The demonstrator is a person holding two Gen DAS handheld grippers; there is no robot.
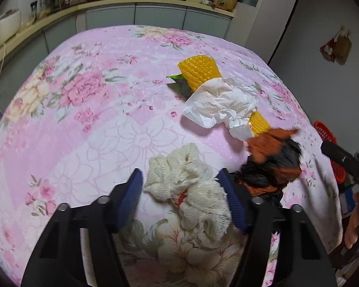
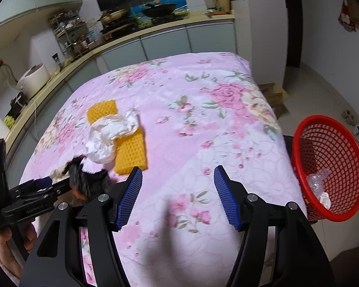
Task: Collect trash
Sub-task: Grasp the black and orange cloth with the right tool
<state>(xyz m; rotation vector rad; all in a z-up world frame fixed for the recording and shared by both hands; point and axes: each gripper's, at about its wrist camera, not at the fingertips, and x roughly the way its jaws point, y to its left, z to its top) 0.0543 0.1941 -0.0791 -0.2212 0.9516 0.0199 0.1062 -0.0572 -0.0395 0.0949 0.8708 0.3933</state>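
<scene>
We see our left tongs (image 1: 179, 184) spread wide around a cream mesh rag (image 1: 189, 191) low in the frame, not gripping; our right tongs (image 2: 178, 184) gape empty over the floral counter (image 2: 191, 91), red basket (image 2: 328, 167) at right; no legible writing

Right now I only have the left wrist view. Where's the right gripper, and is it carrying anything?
Observer: The right gripper is open and empty, above a bare stretch of the pink floral cloth.
Operator: The red basket is cut off at my frame edge. Anything in it?
Observer: Yes. The red plastic mesh basket sits just past the cloth's right edge. Inside it are a crumpled clear plastic film and a small white scrap.
</scene>
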